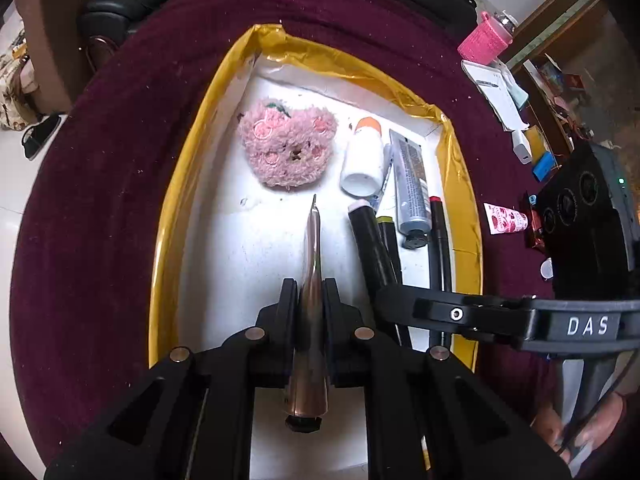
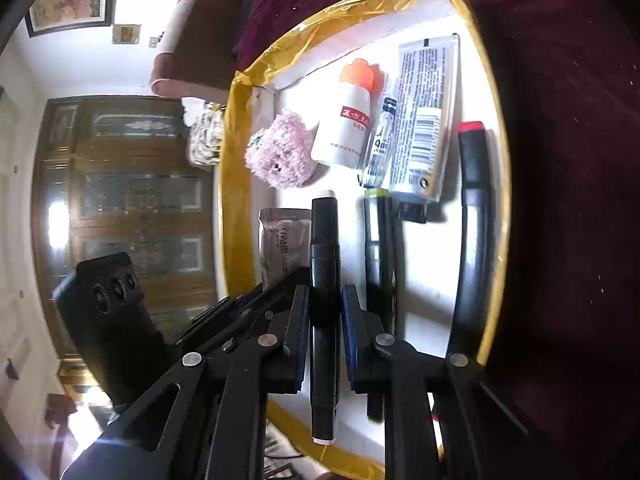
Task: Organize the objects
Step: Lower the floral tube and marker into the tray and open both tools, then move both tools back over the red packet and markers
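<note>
The left gripper (image 1: 310,292) clenches a tapered metallic pen (image 1: 313,280) and the right gripper (image 2: 325,304) a black marker with a white end (image 2: 325,280), each lengthwise between its fingers above the gold-rimmed white tray (image 1: 460,168), seemingly for laying beside the markers ahead.

Metallic pen (image 1: 312,280) and black marker (image 2: 325,312) held over white tray (image 1: 224,240)

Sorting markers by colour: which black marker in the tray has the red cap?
The red-capped marker lying nearest the tray's yellow wall; the others show white or olive ends.
</note>
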`<state>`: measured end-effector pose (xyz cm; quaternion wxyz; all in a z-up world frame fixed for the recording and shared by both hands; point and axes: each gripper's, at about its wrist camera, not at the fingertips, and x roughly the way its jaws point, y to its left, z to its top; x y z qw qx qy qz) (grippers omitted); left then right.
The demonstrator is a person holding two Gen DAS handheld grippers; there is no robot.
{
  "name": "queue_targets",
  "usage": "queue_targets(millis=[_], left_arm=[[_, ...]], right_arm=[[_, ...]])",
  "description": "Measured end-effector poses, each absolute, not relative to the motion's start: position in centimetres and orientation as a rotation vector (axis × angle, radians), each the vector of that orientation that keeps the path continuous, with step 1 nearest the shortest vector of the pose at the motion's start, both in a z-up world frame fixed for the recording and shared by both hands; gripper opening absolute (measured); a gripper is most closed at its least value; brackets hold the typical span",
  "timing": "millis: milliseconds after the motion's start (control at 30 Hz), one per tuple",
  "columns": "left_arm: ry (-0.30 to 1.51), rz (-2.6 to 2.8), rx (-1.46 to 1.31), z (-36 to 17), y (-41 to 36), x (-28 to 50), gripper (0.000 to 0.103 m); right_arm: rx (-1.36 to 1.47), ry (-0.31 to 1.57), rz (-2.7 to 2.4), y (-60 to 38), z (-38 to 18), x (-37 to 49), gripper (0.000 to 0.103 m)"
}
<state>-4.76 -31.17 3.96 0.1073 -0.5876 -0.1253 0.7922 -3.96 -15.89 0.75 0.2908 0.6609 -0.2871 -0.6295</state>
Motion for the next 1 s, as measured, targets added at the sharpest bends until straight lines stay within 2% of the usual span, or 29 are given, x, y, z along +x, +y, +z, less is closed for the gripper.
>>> queue_targets(millis=[267,433,500,700,767,833,1000], left_arm=[[-0.384,2.308,-1.736,3.8,-31.4,-5.6,0.011],[-0.413,2.285,-1.744,4.1,-31.7,-5.6,0.017],[-0.426,2.281,-1.747,4.4,-31.9,-5.4,0.019],[-0.499,2.358,-1.684,7.0,-34.1,-4.3,0.028],[-0.526,2.389,-1.659,8.0,-34.6,-4.0,0.035],[-0.541,2.412,-1.636,8.8,-34.7,-3.8,0.044],[-0.61,2.384,-1.584,10.4,-33.4,-2.6,0.047]], right_arm=[[1.777,-0.678,-1.803,-16.4,1.5,-4.5,0.015],[1.798,-0.659,-1.819,-16.0,1.9,-4.7,0.017],[1.796,-0.665,-1.812,-16.0,1.9,-4.8,0.022],[1.744,-0.609,-1.838,-16.8,3.5,-4.6,0.048],[1.718,-0.584,-1.879,-16.1,4.6,-4.4,0.063],[1.694,-0.563,-1.92,-15.3,5.7,-4.3,0.064],[1.648,-0.477,-2.09,-10.4,8.0,-3.0,0.075]])
